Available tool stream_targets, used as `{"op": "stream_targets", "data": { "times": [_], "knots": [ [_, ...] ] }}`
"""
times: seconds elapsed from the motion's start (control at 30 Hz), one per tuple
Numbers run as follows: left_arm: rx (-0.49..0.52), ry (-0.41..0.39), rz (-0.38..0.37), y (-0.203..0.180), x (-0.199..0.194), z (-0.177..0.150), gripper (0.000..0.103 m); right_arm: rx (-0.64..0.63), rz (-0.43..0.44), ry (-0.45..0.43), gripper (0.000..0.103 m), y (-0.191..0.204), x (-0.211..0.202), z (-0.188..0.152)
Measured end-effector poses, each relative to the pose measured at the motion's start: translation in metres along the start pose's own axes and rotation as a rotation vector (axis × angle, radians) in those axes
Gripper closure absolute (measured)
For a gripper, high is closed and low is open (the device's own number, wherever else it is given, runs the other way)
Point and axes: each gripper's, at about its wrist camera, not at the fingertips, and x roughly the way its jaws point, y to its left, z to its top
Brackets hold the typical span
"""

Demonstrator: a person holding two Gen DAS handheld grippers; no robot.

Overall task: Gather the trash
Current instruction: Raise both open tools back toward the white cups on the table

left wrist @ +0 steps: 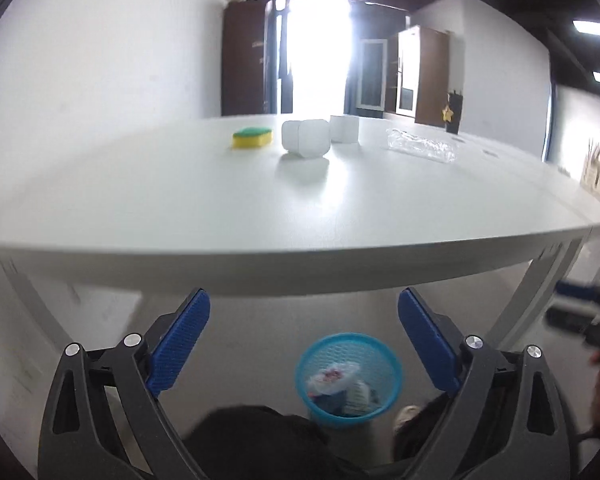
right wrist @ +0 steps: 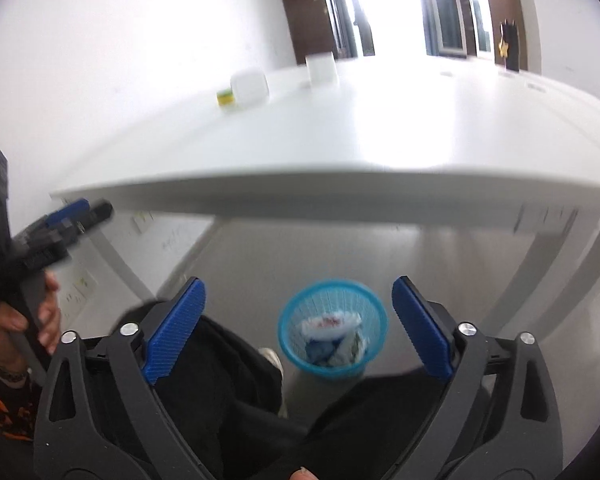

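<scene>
Both grippers are hanging empty in front of the desk's near edge, above the blue bin on the floor; left gripper jaws spread wide, right gripper spread too. Going left to right near the desk's far edge: sponge, two white containers, then a crumpled clear wrapper — probably the next trash; next move is calling for reaching over and pinching it.
</scene>
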Motion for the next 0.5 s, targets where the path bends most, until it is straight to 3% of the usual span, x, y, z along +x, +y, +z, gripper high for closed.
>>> {"op": "stream_targets", "data": {
  "times": [0.17, 0.37, 0.5],
  "knots": [
    [-0.029, -0.015, -0.042, 0.008, -0.002, 0.022, 0.006, -0.013, 0.006, -0.074, 0.009, 0.002, -0.017, 0.032],
    [-0.030, -0.042, -0.028, 0.012, 0.005, 0.051, 0.006, -0.060, -0.006, -0.121, 0.009, 0.011, -0.019, 0.084],
    [0.011, 0.002, -0.010, 0.011, 0.028, 0.074, 0.006, -0.061, -0.086, -0.182, 0.009, 0.014, -0.022, 0.124]
  ]
}}
